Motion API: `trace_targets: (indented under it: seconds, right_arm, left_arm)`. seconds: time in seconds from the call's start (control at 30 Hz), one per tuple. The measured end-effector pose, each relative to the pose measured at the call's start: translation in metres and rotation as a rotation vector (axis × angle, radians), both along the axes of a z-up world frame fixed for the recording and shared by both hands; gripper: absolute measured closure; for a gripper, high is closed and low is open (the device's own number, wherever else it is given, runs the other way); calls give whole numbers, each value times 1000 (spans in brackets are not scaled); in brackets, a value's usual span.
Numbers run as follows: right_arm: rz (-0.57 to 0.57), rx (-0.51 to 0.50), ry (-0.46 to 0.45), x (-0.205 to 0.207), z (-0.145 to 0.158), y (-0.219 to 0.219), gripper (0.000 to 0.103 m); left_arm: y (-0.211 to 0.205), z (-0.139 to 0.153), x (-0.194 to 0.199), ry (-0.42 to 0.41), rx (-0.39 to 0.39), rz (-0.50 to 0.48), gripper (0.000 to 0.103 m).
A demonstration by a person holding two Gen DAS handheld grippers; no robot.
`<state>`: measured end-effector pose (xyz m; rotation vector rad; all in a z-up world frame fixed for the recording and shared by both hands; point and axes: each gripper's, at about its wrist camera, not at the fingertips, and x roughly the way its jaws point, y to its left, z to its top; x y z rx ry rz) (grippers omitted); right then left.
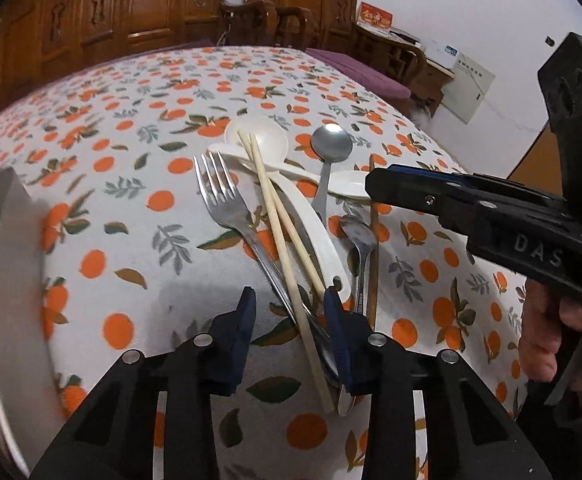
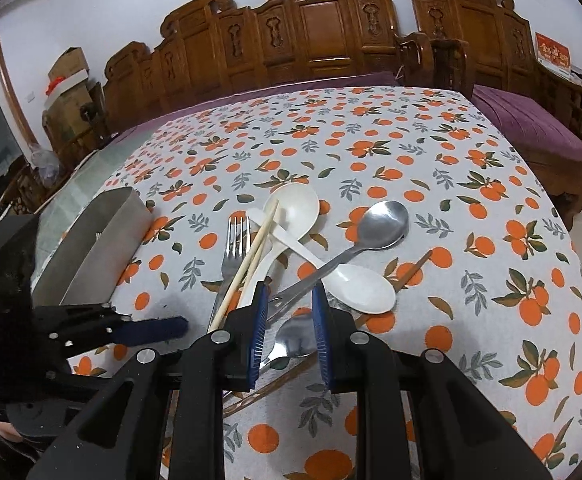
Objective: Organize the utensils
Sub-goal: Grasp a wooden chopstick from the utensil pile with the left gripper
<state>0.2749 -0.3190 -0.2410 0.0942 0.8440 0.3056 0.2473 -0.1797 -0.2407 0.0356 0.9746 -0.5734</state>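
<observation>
With my left gripper part-open, its pads astride the pale wooden chopsticks and steel fork handles in the pile mid-table, I must clamp and lift toward the grey metal caddy at left; my right gripper hovers empty, jaws narrowly apart.

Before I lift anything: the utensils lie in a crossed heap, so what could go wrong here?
1. The left gripper straddles both the pale chopsticks and the fork handle; it may take the wrong one or drag both.
2. The white ladle lies under those chopsticks and could shift.
3. The right gripper hovers close and could collide.
</observation>
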Motion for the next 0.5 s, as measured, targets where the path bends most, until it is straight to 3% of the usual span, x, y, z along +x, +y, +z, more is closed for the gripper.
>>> trace_targets:
  seconds: [0.2, 0.5]
  right_arm:
    - [11, 8, 8, 2, -4, 4, 78]
    - [45, 6, 23, 12, -11, 19, 78]
  left_arm:
    - [3, -1, 4, 5, -15, 18, 99]
    - [23, 25, -5, -66, 2, 54, 99]
